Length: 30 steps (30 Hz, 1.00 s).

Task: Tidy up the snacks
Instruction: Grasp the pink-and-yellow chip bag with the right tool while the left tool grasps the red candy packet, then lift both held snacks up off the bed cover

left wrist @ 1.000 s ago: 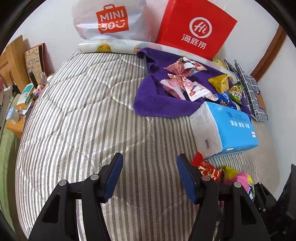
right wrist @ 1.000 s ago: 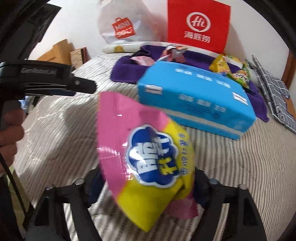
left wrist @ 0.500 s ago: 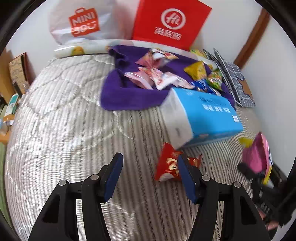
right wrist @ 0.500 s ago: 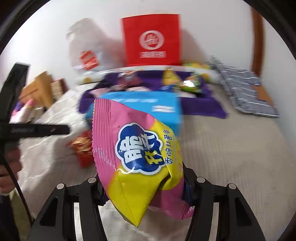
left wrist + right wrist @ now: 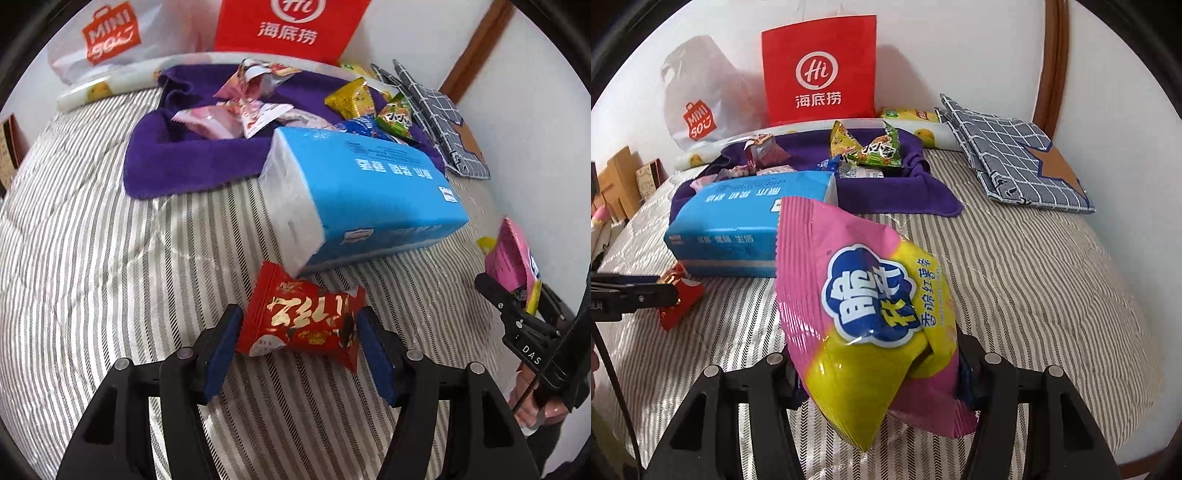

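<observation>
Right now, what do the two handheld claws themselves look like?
Both match: black angular arms with round silver pivot screws and blue pads. The left claw shows those pads best. The right claw carries white "DAS" lettering on its black body and a thin black cable.

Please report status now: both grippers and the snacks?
Left gripper jaws open around red snack packet. Right gripper holds pink-yellow chip bag. Blue tissue pack close behind.

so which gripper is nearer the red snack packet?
Left. The left gripper straddles the red snack packet, fingers either side, not visibly pressing. The right gripper is off to its right, shut on the pink and yellow chip bag.
</observation>
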Each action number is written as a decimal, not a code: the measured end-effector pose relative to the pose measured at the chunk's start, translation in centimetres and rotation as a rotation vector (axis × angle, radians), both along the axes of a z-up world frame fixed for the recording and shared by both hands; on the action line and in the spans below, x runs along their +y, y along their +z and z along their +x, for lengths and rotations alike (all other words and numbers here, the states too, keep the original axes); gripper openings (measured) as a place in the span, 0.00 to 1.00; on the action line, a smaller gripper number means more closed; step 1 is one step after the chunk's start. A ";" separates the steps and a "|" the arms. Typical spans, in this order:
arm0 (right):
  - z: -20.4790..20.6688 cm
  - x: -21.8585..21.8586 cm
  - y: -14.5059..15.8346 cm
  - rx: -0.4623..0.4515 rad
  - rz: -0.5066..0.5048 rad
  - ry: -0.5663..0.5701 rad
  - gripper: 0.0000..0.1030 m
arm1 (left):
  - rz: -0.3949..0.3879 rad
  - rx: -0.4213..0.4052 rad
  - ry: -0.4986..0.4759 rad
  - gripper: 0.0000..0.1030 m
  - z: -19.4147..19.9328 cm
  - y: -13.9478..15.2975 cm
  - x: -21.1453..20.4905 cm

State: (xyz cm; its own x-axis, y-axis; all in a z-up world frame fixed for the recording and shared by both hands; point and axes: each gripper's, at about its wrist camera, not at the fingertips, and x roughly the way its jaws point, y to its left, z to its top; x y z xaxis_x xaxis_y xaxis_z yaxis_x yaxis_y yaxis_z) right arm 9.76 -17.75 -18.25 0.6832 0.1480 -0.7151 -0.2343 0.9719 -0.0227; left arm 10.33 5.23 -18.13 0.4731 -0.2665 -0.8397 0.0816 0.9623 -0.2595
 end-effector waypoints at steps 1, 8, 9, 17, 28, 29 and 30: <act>0.0 0.1 -0.1 0.001 -0.002 0.000 0.56 | 0.004 -0.001 -0.007 0.66 0.0 0.0 -0.2; 0.2 0.6 -0.4 0.019 0.010 0.013 0.56 | 0.205 -0.071 -0.017 0.62 -0.4 -0.6 -3.0; 0.2 0.7 -0.4 0.021 0.010 0.014 0.56 | 0.228 -0.081 -0.017 0.56 -0.5 -0.6 -3.1; -0.7 2.2 -0.1 0.027 0.040 0.125 0.59 | 0.232 -0.104 0.050 0.49 -1.8 -0.1 0.1; -2.1 3.7 0.8 -0.010 0.035 0.216 0.70 | 0.224 -0.118 0.204 0.50 -1.8 -0.7 3.9; -2.3 3.6 1.0 -0.016 0.039 0.229 0.70 | 0.230 -0.123 0.204 0.51 -1.9 -0.7 3.7; -2.5 3.6 1.3 -0.023 0.049 0.242 0.70 | 0.235 -0.128 0.205 0.51 -1.9 -0.8 3.6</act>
State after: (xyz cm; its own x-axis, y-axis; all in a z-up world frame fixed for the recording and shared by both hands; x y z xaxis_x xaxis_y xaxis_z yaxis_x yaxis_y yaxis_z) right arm 7.23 -14.16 -16.93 0.6395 0.3435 -0.6878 -0.4602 0.8877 0.0154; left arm 8.42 8.83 -18.88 0.6026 0.0387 -0.7971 -0.1024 0.9943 -0.0291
